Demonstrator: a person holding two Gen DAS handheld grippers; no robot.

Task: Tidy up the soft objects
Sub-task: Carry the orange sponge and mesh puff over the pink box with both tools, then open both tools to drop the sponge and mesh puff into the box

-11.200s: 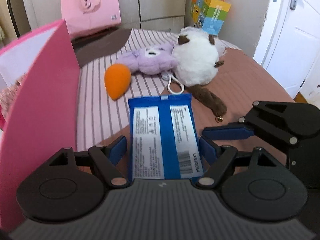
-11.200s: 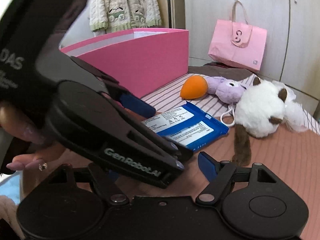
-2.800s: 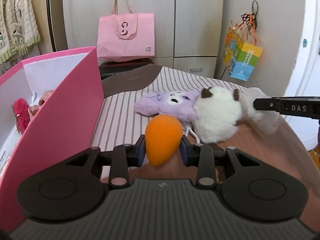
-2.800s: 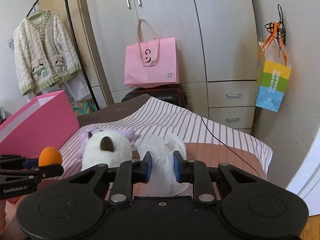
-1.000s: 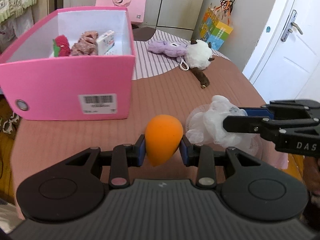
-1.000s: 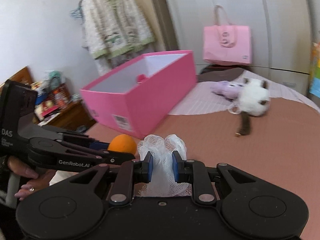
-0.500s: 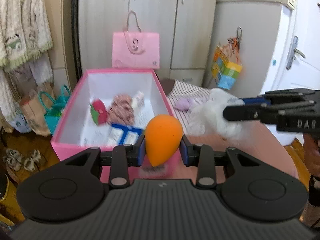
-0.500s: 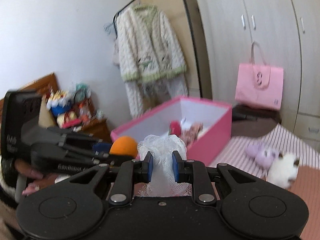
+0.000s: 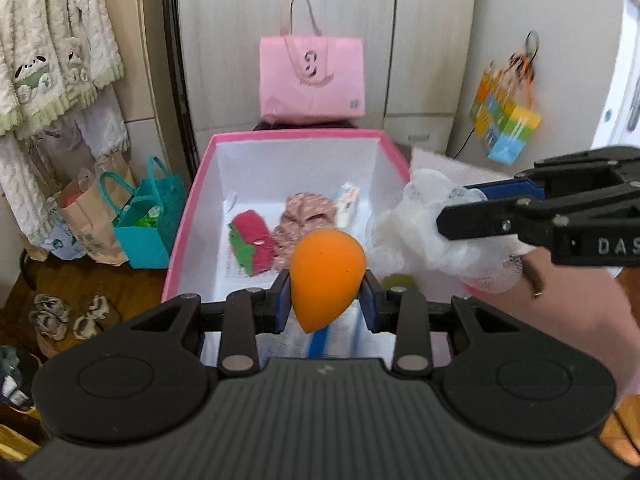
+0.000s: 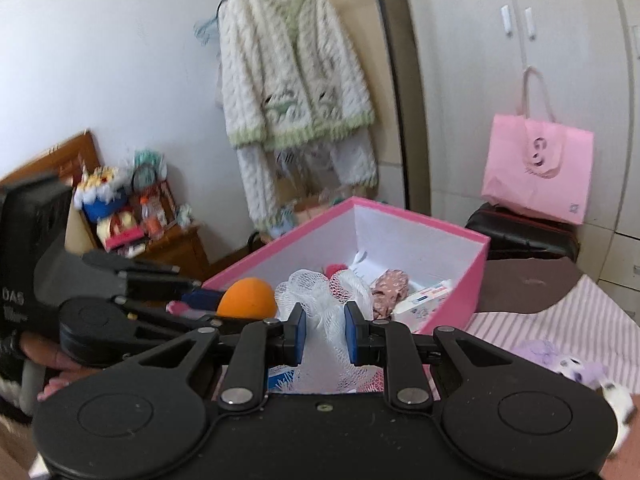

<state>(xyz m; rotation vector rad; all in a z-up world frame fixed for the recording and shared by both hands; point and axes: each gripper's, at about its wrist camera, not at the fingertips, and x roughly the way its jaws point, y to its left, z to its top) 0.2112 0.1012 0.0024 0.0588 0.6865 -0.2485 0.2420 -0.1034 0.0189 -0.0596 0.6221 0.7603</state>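
My left gripper (image 9: 325, 300) is shut on an orange egg-shaped sponge (image 9: 326, 276) and holds it above the near end of the open pink box (image 9: 296, 135). My right gripper (image 10: 325, 338) is shut on a white mesh bath pouf (image 10: 320, 292), also above the box (image 10: 476, 256). In the left wrist view the pouf (image 9: 420, 216) hangs over the box's right wall. In the right wrist view the sponge (image 10: 248, 298) is just left of the pouf. The box holds a red and green item (image 9: 252, 240), a pink floral scrunchie (image 9: 306, 216), a small white packet (image 9: 346, 204) and a blue packet (image 9: 320, 342).
A purple plush (image 10: 560, 360) and a white plush (image 10: 620, 400) lie on the striped bed at the right. A pink tote (image 9: 312, 76) stands behind the box by the wardrobe. Paper bags (image 9: 120, 216) and slippers (image 9: 68, 316) are on the floor at the left.
Both grippers have moved closer over the pink box with their loads. The box now fills more of both views and the blue packet lies right under the sponge.
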